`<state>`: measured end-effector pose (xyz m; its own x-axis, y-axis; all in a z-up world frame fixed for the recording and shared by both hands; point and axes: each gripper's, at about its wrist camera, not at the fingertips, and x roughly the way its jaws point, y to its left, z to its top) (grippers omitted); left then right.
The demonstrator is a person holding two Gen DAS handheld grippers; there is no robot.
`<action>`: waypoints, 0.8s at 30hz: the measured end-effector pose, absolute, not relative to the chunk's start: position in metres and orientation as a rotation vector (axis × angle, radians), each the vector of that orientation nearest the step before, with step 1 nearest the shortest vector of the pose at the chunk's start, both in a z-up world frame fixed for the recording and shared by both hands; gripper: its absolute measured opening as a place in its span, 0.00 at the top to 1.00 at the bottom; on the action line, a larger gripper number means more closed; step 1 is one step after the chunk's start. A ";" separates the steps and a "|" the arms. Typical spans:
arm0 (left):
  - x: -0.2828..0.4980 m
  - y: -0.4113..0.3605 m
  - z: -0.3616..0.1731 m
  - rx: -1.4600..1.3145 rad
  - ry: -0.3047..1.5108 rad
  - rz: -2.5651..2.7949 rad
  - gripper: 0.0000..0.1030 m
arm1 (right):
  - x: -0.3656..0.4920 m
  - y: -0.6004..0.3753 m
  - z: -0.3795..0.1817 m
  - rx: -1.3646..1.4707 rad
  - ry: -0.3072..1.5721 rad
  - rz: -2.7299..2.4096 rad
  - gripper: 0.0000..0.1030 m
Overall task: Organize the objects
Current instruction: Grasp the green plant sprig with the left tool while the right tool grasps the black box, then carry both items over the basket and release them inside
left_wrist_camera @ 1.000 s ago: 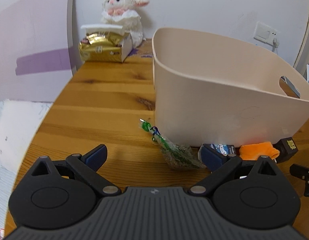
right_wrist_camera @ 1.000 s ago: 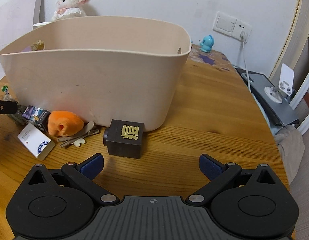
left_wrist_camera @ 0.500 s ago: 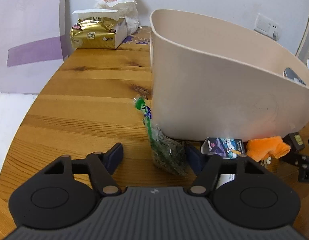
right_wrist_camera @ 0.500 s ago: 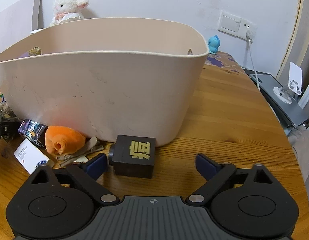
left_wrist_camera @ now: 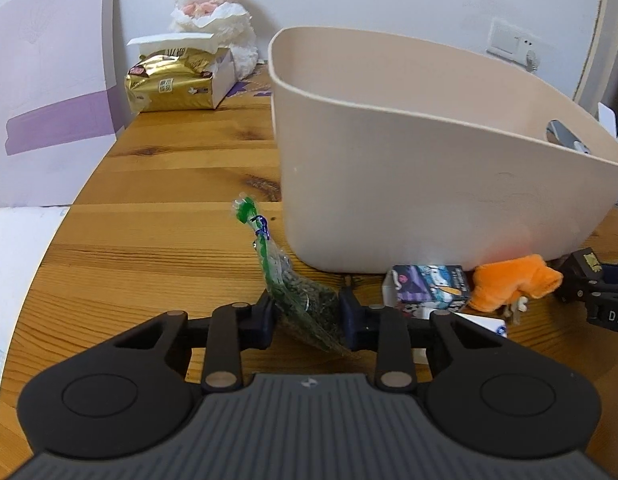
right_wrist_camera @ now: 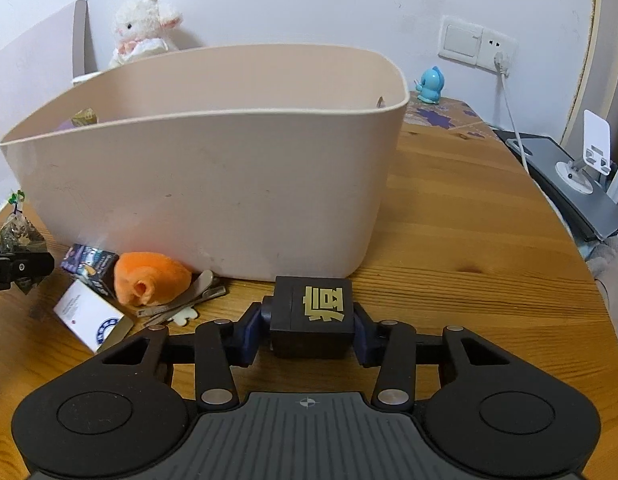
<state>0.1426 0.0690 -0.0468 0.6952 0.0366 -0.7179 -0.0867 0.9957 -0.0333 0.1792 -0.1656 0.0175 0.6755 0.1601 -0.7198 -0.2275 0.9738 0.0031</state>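
Note:
A large beige tub (left_wrist_camera: 429, 184) stands on the wooden table (left_wrist_camera: 169, 240); it also shows in the right wrist view (right_wrist_camera: 213, 184). My left gripper (left_wrist_camera: 309, 314) is shut on a clear bag of green herbs (left_wrist_camera: 305, 300) with a green tied top, resting on the table. My right gripper (right_wrist_camera: 309, 332) is shut on a black box with a gold character (right_wrist_camera: 313, 320), close to the tub's front wall. Between them lie a small printed box (left_wrist_camera: 429, 284), an orange plush piece (left_wrist_camera: 513, 282), a white card (right_wrist_camera: 93, 316) and nail clippers (right_wrist_camera: 181, 304).
A gold tissue pack (left_wrist_camera: 177, 80) and a white plush lamb (left_wrist_camera: 213, 12) stand at the table's far left. A blue figurine (right_wrist_camera: 429, 84), a wall socket with a cable (right_wrist_camera: 497, 50) and a grey laptop with a phone stand (right_wrist_camera: 577, 176) lie to the right.
Both grippers moved forward and closed: the left one on the herb bag, the right one on the black box.

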 end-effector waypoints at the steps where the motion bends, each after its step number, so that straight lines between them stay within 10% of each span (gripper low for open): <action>1: 0.141 0.068 -0.045 -0.061 0.795 0.066 0.67 | 0.176 -0.167 0.020 -0.089 0.795 0.219 0.60; 24: 0.081 0.045 0.039 0.015 0.593 0.063 0.67 | 0.106 -0.185 0.129 -0.126 0.517 0.246 0.60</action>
